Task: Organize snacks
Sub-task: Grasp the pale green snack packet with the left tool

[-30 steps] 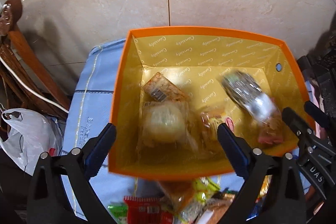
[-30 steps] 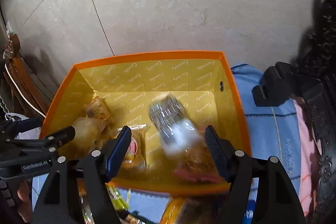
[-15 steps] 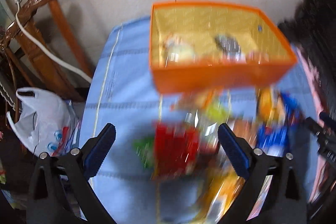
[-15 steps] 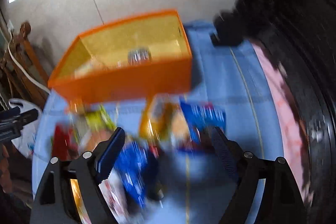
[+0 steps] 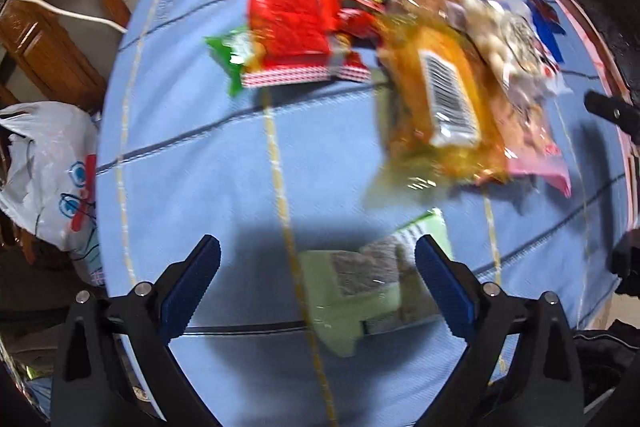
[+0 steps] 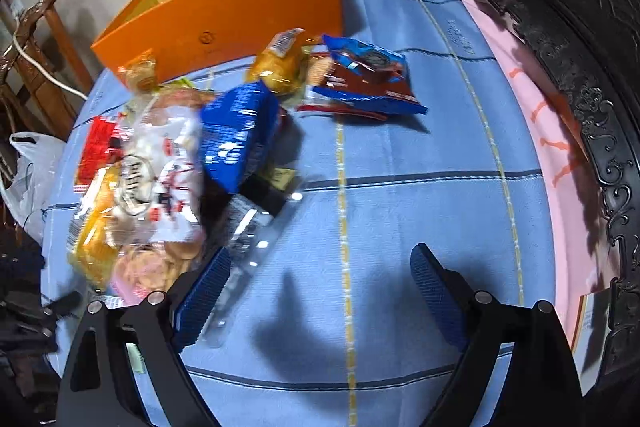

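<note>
Both views swing off the box (image 6: pixel 224 11) onto the snacks (image 5: pixel 436 67); right gripper (image 6: pixel 320 291) jaws have just been opening, left gripper (image 5: pixel 316 283) apart, empty. We centre on one packet before closing.

Two black plastic grippers, one per view. Left gripper (image 5: pixel 316 283): thick black arms shaped like a wide V, each ending in a dark blue pad (image 5: pixel 192 287) with tiny ridges like a file. Small round silver screws (image 5: pixel 142 289) near each pad, two on each side. Long slots cut into the black arms lower down. Right gripper (image 6: pixel 320 291): same black arms, same ridged blue fingers (image 6: pixel 204 297), same shiny silver screws (image 6: pixel 480 295). Edge of the other black tool with one small screw at the right side of the left view.
</note>
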Demonstrator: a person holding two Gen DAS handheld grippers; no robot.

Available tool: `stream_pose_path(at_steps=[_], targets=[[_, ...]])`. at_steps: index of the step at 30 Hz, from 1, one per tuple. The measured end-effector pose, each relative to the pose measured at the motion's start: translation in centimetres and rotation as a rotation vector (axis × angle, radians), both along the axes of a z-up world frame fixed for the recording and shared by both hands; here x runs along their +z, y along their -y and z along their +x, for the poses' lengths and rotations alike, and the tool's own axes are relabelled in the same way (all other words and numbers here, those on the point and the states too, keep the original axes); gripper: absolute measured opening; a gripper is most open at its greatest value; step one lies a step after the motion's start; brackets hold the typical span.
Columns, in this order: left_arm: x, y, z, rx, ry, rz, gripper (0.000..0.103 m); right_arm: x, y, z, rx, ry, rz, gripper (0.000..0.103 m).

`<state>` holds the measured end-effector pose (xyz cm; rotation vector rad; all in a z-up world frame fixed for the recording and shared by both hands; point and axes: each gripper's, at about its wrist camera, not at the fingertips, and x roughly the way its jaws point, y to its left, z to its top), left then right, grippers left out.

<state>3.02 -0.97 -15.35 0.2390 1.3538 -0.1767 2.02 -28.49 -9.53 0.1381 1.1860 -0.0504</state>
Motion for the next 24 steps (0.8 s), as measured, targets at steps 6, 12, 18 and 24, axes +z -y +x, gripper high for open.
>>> stream_pose_path(at_steps=[6,12,18,24], targets=[[-1.7,1.6,-1.5,-0.04,-0.059,-0.009,0.095,0.5,-0.9,-0.5,0.031,0.018,-0.028,0.095],[-4.5,1.8,-2.7,-0.008,-0.139,0.001,0.093,-0.6,0.3,-0.9,0.003,-0.02,-0.039,0.095],[-2.2,-1.0,-2.5,0.099,-0.097,-0.144,0.031,-0.9,0.5,-0.4,0.025,-0.029,-0.051,0.095],[0.4,-2.0,-1.7,0.133,-0.033,-0.155,0.027,-0.8,0.6,0.8,0.027,-0.024,-0.037,0.095]])
